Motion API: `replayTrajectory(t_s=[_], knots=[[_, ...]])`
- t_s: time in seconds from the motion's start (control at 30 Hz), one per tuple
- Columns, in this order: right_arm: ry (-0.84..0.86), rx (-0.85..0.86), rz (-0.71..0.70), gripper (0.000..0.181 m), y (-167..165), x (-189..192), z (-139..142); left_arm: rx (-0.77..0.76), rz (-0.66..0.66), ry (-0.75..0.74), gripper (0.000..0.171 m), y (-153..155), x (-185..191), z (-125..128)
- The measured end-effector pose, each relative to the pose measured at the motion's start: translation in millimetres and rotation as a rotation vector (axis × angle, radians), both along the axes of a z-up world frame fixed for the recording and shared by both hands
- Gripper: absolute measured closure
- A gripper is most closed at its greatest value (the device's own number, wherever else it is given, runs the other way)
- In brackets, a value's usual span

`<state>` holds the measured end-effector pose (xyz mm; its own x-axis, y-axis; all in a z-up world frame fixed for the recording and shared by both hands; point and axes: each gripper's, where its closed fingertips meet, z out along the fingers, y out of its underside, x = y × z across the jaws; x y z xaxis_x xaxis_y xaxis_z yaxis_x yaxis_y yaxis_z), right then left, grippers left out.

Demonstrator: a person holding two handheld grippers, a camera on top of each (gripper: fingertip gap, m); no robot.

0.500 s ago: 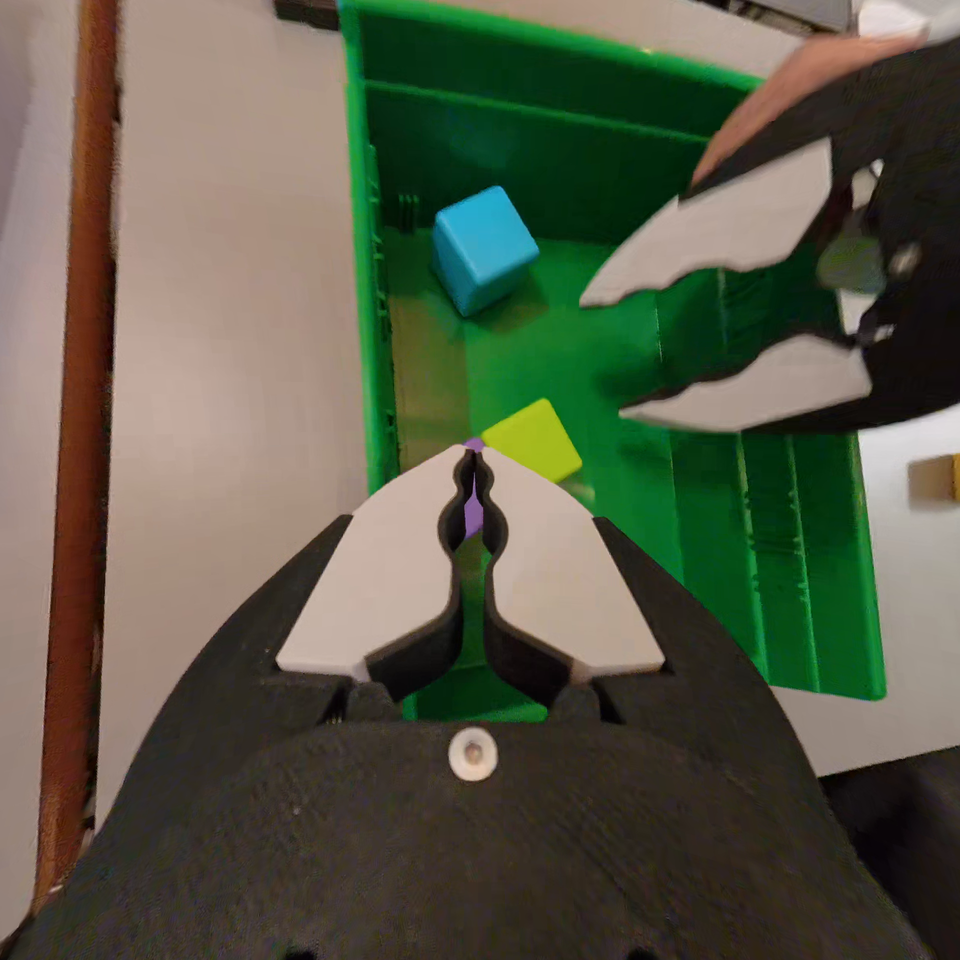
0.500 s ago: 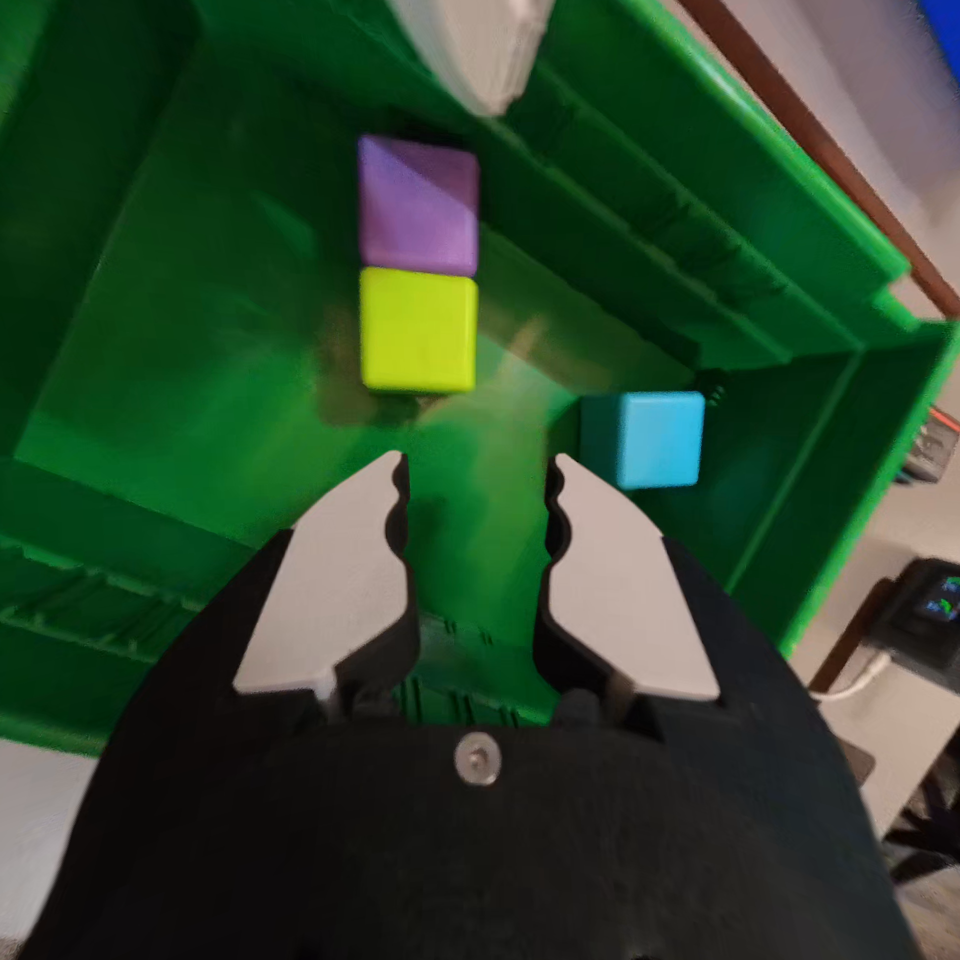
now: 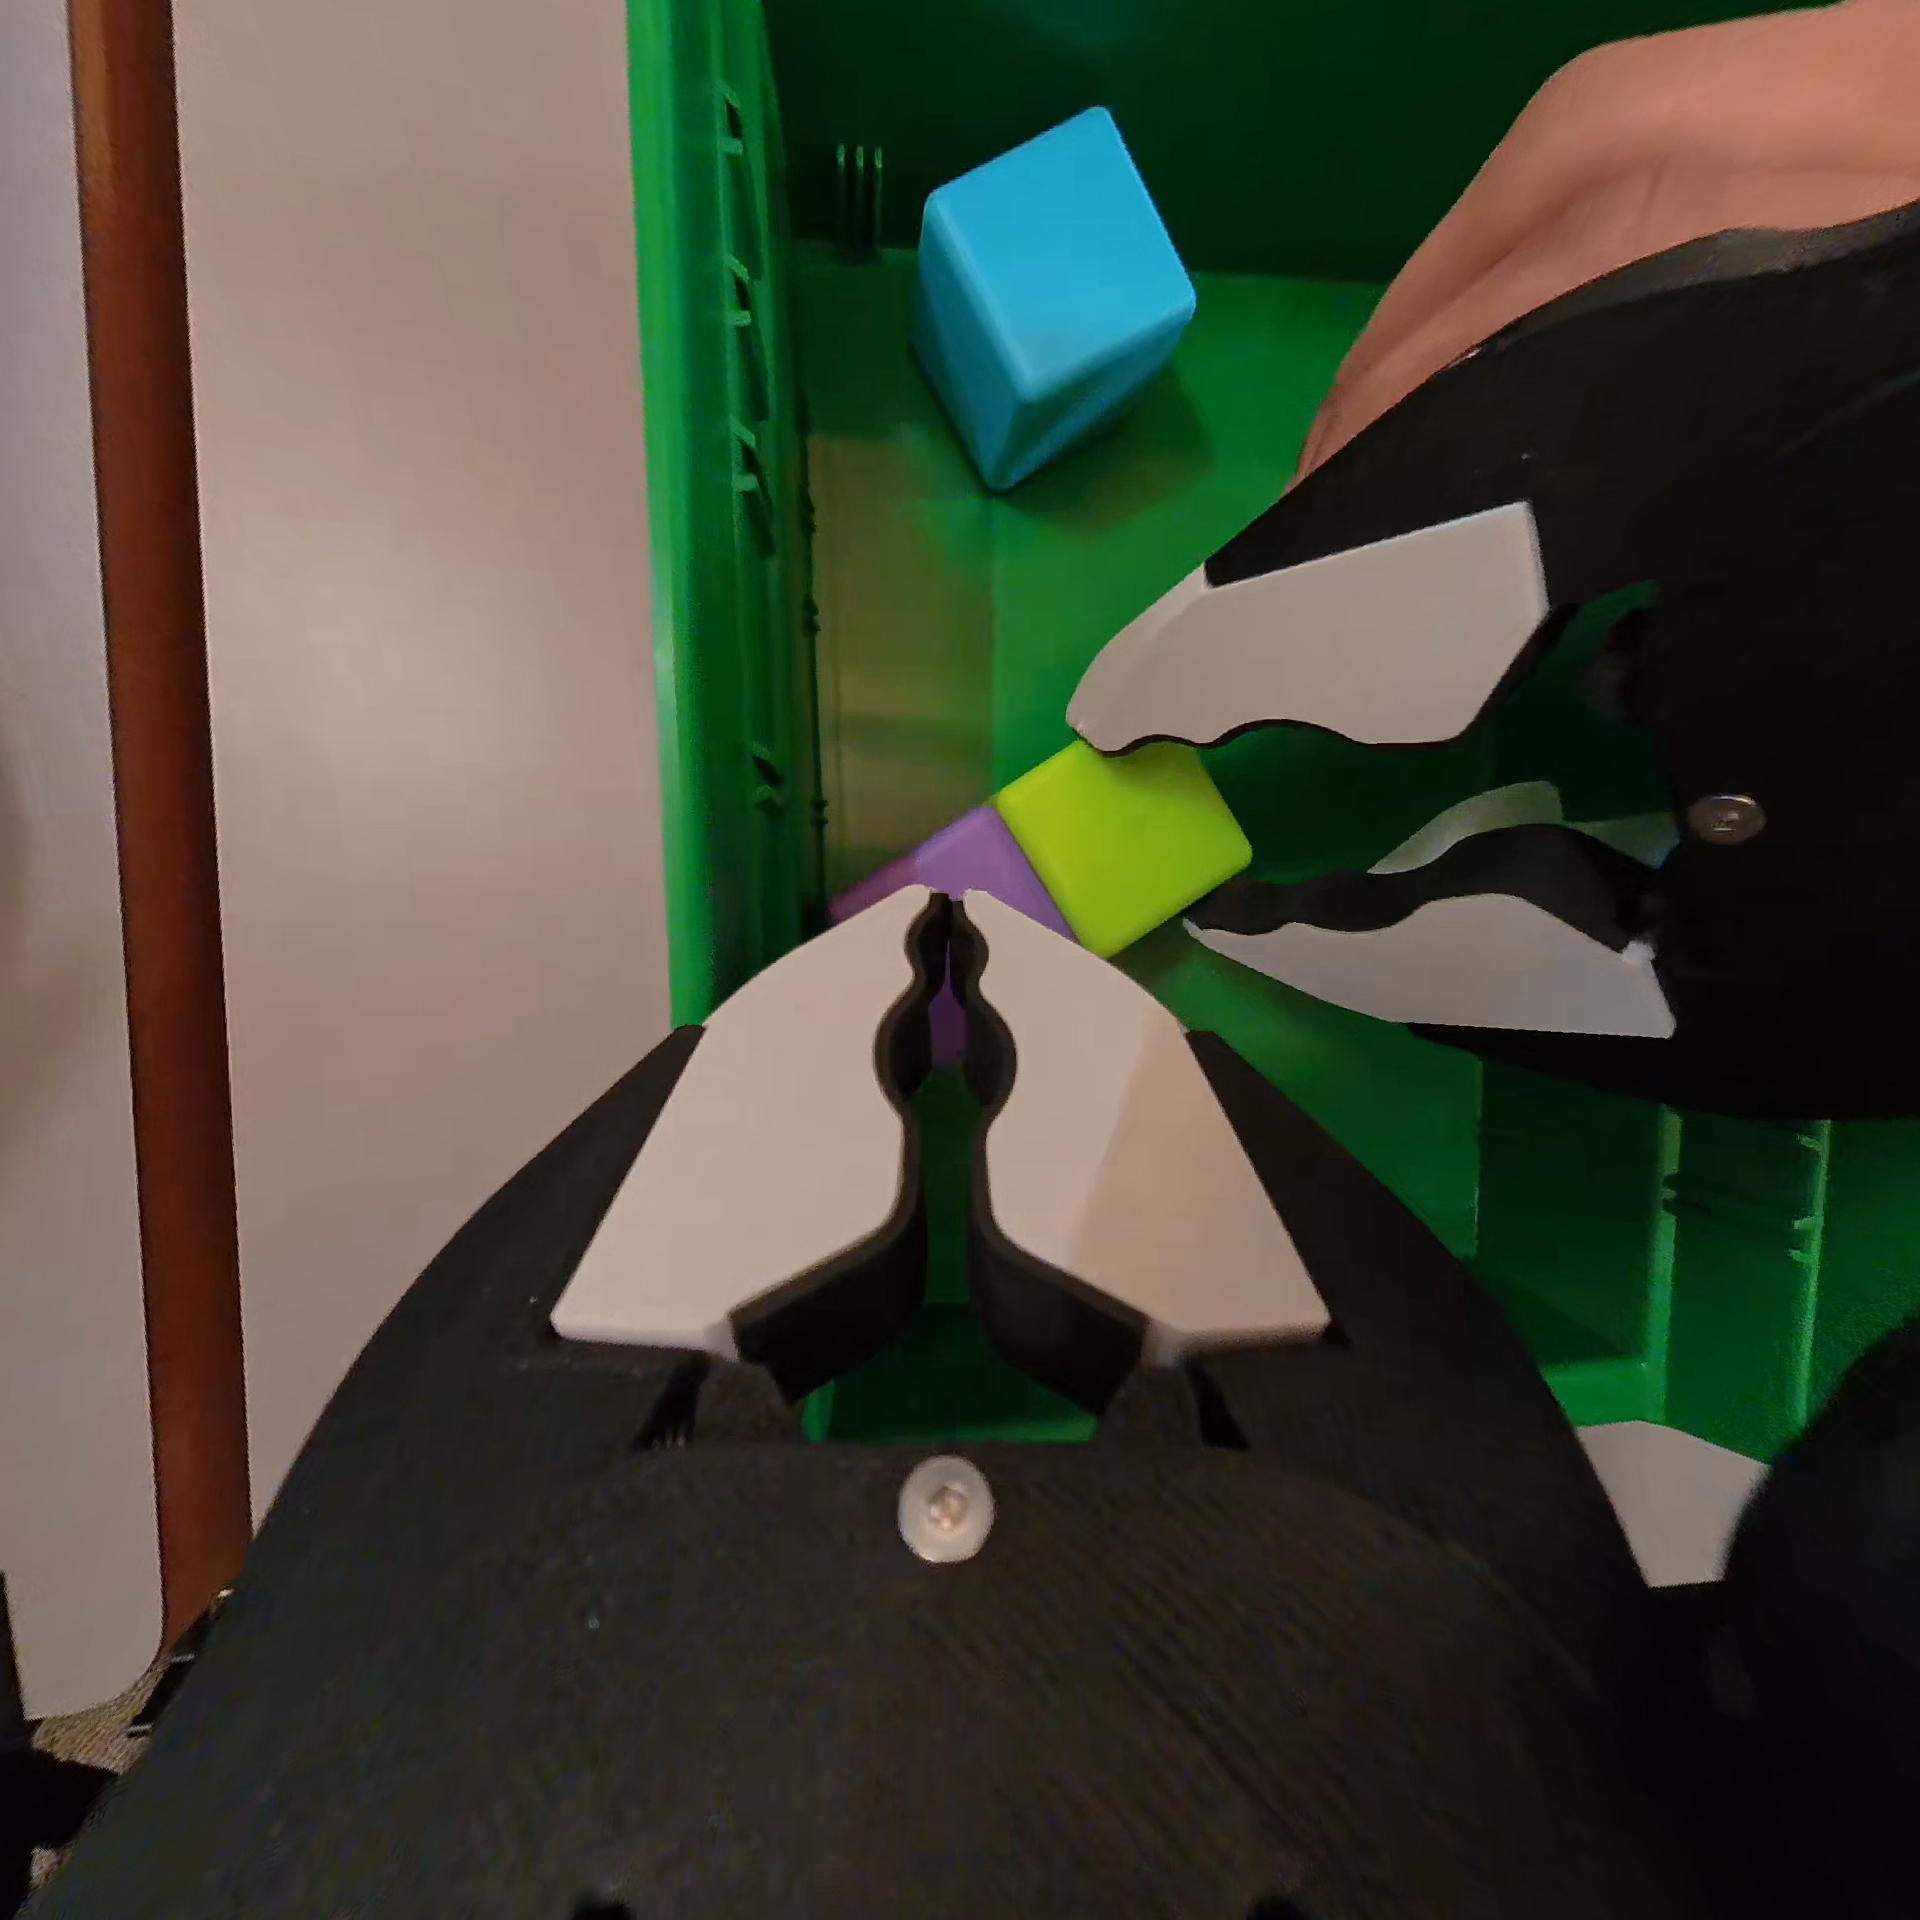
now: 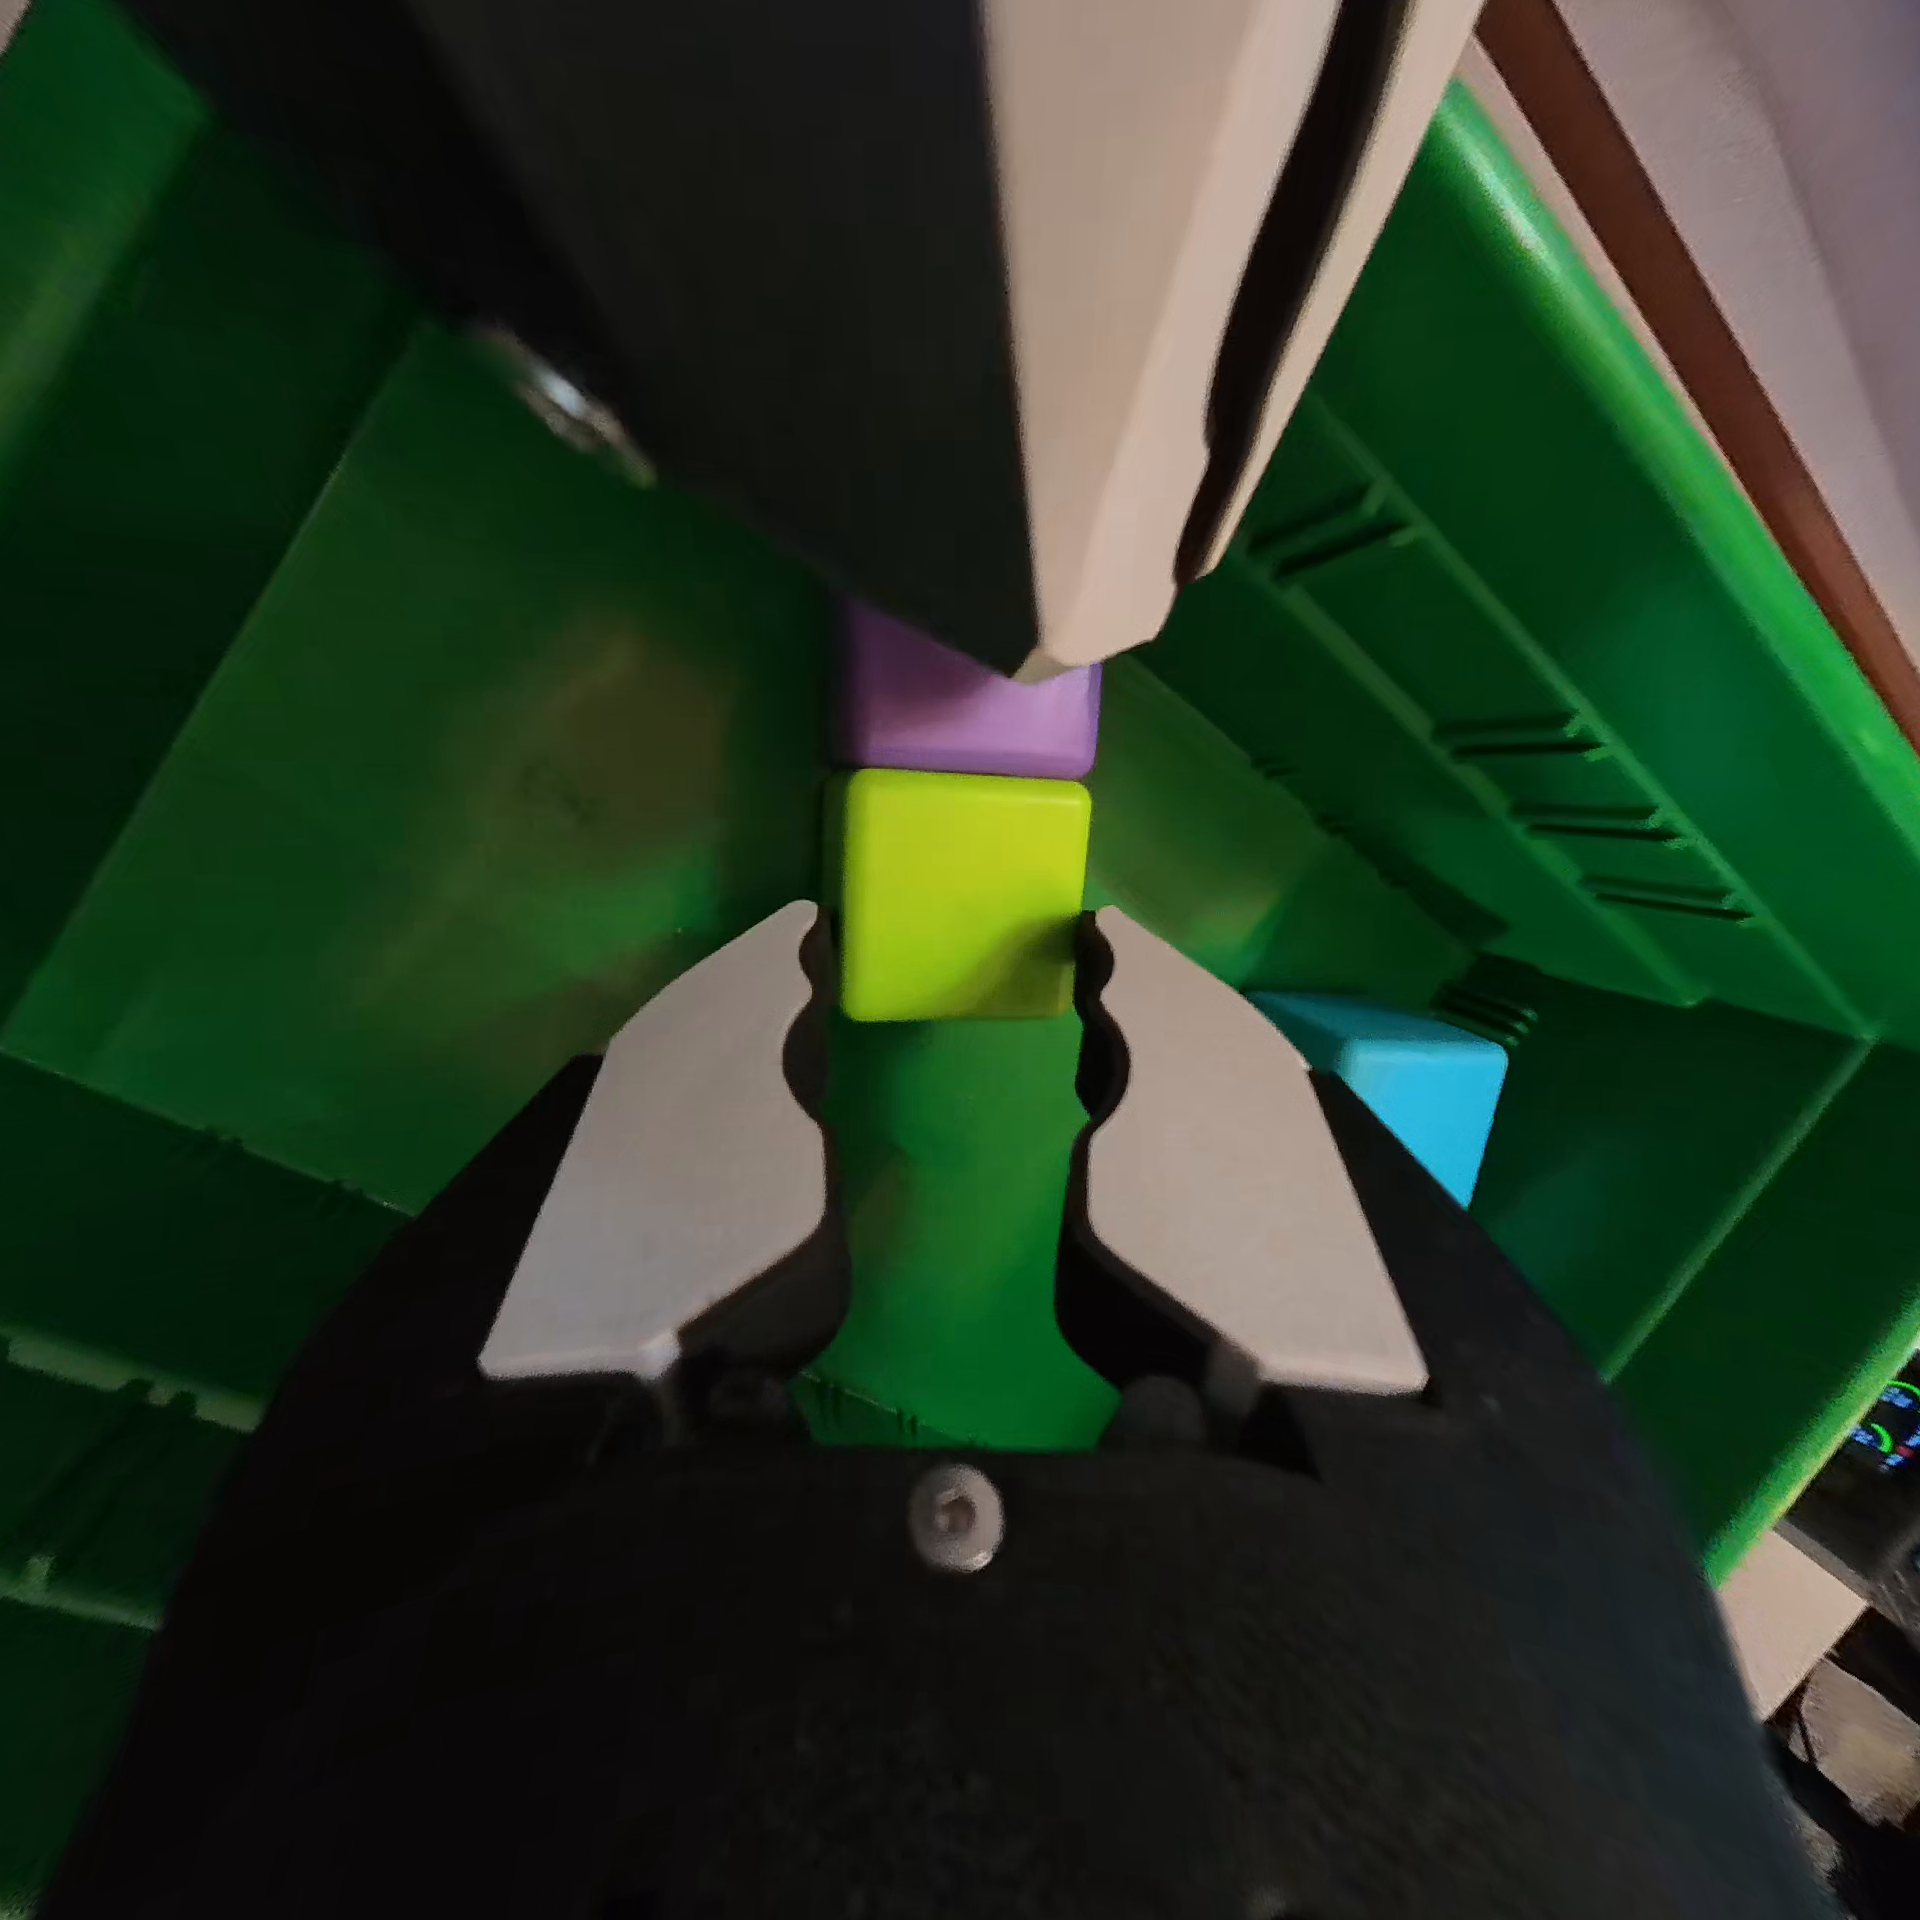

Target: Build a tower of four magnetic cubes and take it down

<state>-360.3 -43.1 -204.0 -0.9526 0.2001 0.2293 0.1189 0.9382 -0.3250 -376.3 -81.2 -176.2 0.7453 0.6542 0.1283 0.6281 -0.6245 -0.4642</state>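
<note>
A green bin [image 3: 727,520] holds three cubes. A purple cube [image 3: 977,852] and a lime cube [image 3: 1122,842] lie side by side, touching, near the bin's left wall. A blue cube [image 3: 1049,291] lies farther back. My left gripper [image 3: 951,904] is shut and empty, with its tips on or just above the purple cube [image 4: 966,717]. It comes in from the top of the right wrist view [image 4: 1091,649]. My right gripper [image 4: 951,925] is open, its fingertips flanking the near end of the lime cube [image 4: 956,894], at or close to its sides. It also shows in the left wrist view [image 3: 1132,826].
The bin stands on a pale table [image 3: 416,623] with a brown wooden strip [image 3: 145,727] along the left. The blue cube [image 4: 1423,1081] sits right of my right gripper. A person's hand [image 3: 1662,208] holds the right gripper. A small lit screen [image 4: 1886,1444] lies outside the bin. Some 6 cm of space lies between my two pairs of fingers.
Both grippers have dropped lower into the bin. The right gripper has moved forward from clear of the lime cube to around it. The left gripper stays shut over the purple cube.
</note>
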Motion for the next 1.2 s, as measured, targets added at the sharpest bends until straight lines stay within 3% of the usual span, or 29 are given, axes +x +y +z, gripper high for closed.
replayTrajectory(t_s=[0.03,0.33,0.47,0.63,0.73,0.83,0.93,1.07,1.2], knots=[[0.003,0.001,0.002,0.135,-0.1,0.3,0.3,-0.004,-0.004,0.002,0.171,-0.2,0.2,-0.3],[0.037,-0.006,0.014,0.136,11.5,18.5,22.1,-0.026,-0.098,-0.05,0.17,5.6,17.4,-7.0],[0.043,0.061,0.019,0.136,29.9,29.4,16.1,-0.09,-0.111,-0.029,0.169,3.5,18.4,-12.2],[0.012,0.032,-0.004,0.135,32.2,35.6,12.5,0.024,-0.171,-0.091,0.169,26.2,34.6,-6.2],[0.008,0.03,0.008,0.135,32.2,37.8,12.3,-0.007,-0.189,-0.074,0.17,24.7,34.5,-10.4],[-0.003,0.017,0.024,0.135,33.1,41.4,15.7,0.008,-0.347,0.004,0.17,31.4,41.5,-5.2],[0.016,-0.01,0.062,0.135,35.0,44.5,22.1,-0.019,-0.538,0.131,0.14,31.9,53.9,-0.4],[-0.006,-0.08,0.062,0.136,32.1,48.6,32.2,0.134,-0.64,0.154,0.13,44.8,66.8,16.1],[0.005,-0.142,0.102,0.137,27.0,54.5,44.6,0.092,-0.663,0.165,0.128,39.8,66.3,6.9]])
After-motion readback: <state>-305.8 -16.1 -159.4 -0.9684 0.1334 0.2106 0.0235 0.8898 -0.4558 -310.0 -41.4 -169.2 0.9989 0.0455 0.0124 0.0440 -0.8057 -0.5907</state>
